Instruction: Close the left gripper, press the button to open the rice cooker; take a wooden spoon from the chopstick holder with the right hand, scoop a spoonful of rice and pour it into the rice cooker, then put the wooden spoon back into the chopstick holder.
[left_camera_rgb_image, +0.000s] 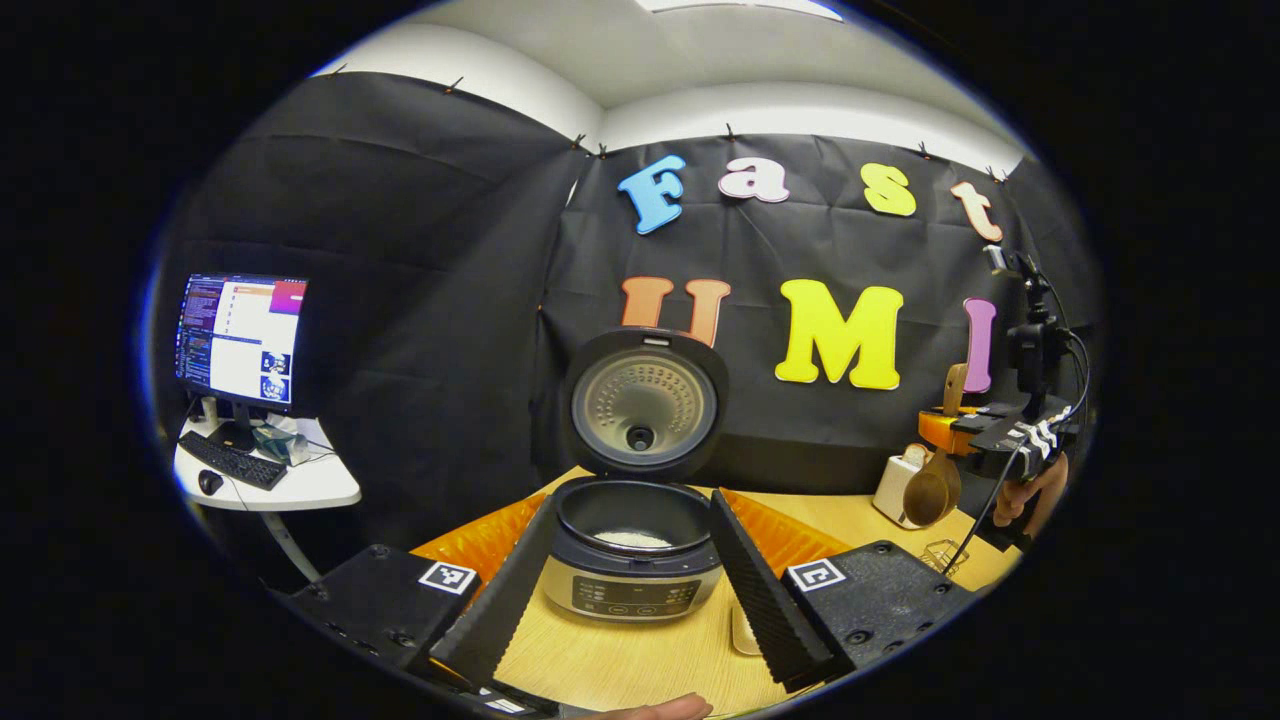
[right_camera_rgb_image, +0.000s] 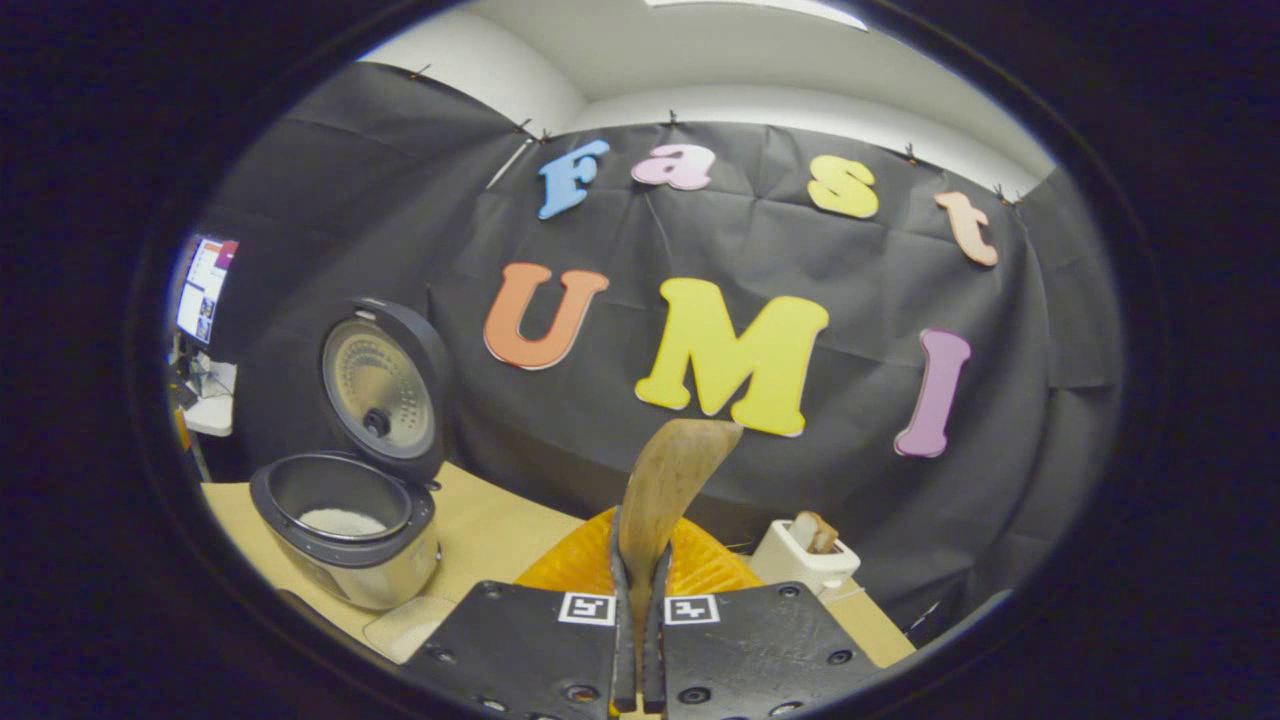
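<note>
The rice cooker (left_camera_rgb_image: 632, 585) stands in front of me with its lid (left_camera_rgb_image: 643, 405) raised and white rice (left_camera_rgb_image: 632, 540) in the pot. My left gripper (left_camera_rgb_image: 632, 498) is open, one finger on either side of the cooker. At the right, my right gripper (left_camera_rgb_image: 950, 432) is held in the air, shut on the wooden spoon (left_camera_rgb_image: 932, 490), whose bowl hangs down. In the right gripper view, the right gripper (right_camera_rgb_image: 640, 545) clamps the wooden spoon (right_camera_rgb_image: 668, 480), which stands up between the fingers. The white chopstick holder (right_camera_rgb_image: 805, 565) sits just beyond, right of them.
An orange mat (left_camera_rgb_image: 480, 535) lies on the wooden table (left_camera_rgb_image: 620, 660). A small white dish (right_camera_rgb_image: 405, 625) rests in front of the rice cooker (right_camera_rgb_image: 345, 540). A wire rack (left_camera_rgb_image: 940, 555) is near the chopstick holder (left_camera_rgb_image: 897, 485). A monitor (left_camera_rgb_image: 240, 335) stands on a side desk at far left.
</note>
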